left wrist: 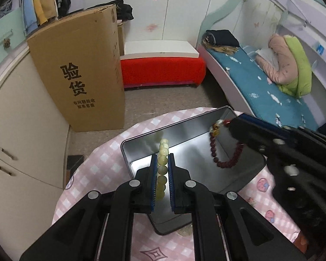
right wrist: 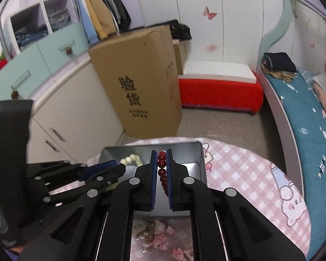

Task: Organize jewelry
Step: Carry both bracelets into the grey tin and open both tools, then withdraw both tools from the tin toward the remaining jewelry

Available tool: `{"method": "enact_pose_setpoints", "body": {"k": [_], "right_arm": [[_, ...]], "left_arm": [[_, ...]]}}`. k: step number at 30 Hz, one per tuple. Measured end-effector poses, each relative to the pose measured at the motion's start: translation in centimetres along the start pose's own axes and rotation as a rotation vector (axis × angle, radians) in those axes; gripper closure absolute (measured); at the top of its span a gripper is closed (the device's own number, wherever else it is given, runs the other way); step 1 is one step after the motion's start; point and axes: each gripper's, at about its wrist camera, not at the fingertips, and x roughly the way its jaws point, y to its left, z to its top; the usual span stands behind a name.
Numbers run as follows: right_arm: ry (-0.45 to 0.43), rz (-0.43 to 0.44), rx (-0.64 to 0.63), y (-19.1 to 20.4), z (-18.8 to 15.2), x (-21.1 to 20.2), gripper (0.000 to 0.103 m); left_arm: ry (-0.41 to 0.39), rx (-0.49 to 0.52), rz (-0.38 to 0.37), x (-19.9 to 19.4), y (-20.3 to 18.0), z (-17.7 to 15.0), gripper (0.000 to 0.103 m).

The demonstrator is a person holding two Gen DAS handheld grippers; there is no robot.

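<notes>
A shallow metal tin [left wrist: 141, 150] with straight walls, rounded corners and a shiny, mirror-like floor sits on a round desk [left wrist: 102, 163] covered in pink checked cloth. The tin's far wall lies close to the desk's far edge; beyond that edge is bare floor, then a tall cardboard box [left wrist: 82, 74] and a red bench [left wrist: 163, 69]. To the right of the tin the cloth lies bare up to the desk's rim, with a bed [right wrist: 310, 134] past it.

The left gripper [left wrist: 162, 163] hangs over the tin's near-left part, its jaws clenched on a bracelet of smooth, round, pale yellow beads [left wrist: 163, 152]; the beads run up between the blue ribbed pads and curl out past the tips, above the tin's floor.

The right gripper [right wrist: 162, 163] is over the tin's right half, its jaws clamped on a bracelet of glossy dark red beads [left wrist: 226, 163]. This loop dangles below the tips, inside the tin's walls, with a few larger pale and amber beads at its top.
</notes>
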Motion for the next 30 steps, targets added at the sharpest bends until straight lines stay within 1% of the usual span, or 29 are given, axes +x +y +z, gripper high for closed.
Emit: {"method": "enact_pose_setpoints", "body": {"k": [3, 6, 9, 12, 15, 17, 18, 19, 26, 28, 30], "right_arm": [[0.024, 0.000, 0.011, -0.2, -0.2, 1.0, 0.094], [0.040, 0.008, 0.022, -0.4, -0.7, 1.6, 0.094], [0.054, 0.016, 0.032, -0.8, -1.2, 1.9, 0.094], [0.068, 0.013, 0.040, -1.1, -1.8, 2.1, 0.094], [0.083, 0.013, 0.050, -1.5, -2.4, 2.2, 0.094], [0.092, 0.013, 0.058, -1.6, -2.7, 2.3, 0.094], [0.094, 0.013, 0.061, -1.7, -2.9, 2.3, 0.094], [0.097, 0.010, 0.064, -1.9, -3.0, 2.3, 0.094], [0.099, 0.007, 0.088, -2.9, -3.6, 1.5, 0.092], [0.097, 0.019, 0.101, -3.2, -3.8, 1.2, 0.092], [0.094, 0.026, 0.109, -3.3, -3.9, 0.8, 0.092]], "left_arm": [[-0.001, 0.008, 0.013, 0.2, 0.0, 0.1, 0.095], [-0.005, 0.024, 0.049, 0.6, -0.2, 0.0, 0.095], [-0.011, 0.059, 0.070, 0.8, -0.9, -0.4, 0.093], [-0.010, 0.065, 0.057, 0.9, -1.0, -0.5, 0.093], [-0.006, 0.082, 0.064, 1.0, -1.2, -0.6, 0.093], [-0.007, 0.091, 0.056, 0.9, -1.3, -0.7, 0.089], [-0.007, 0.093, 0.049, 0.8, -1.5, -0.7, 0.082], [-0.009, 0.094, 0.058, 0.7, -1.6, -0.7, 0.075], [-0.019, 0.096, 0.058, 0.0, -2.1, -0.8, 0.064], [-0.028, 0.089, 0.072, -0.2, -2.0, -0.8, 0.055], [-0.041, 0.081, 0.068, -0.5, -2.0, -0.8, 0.052]]}}
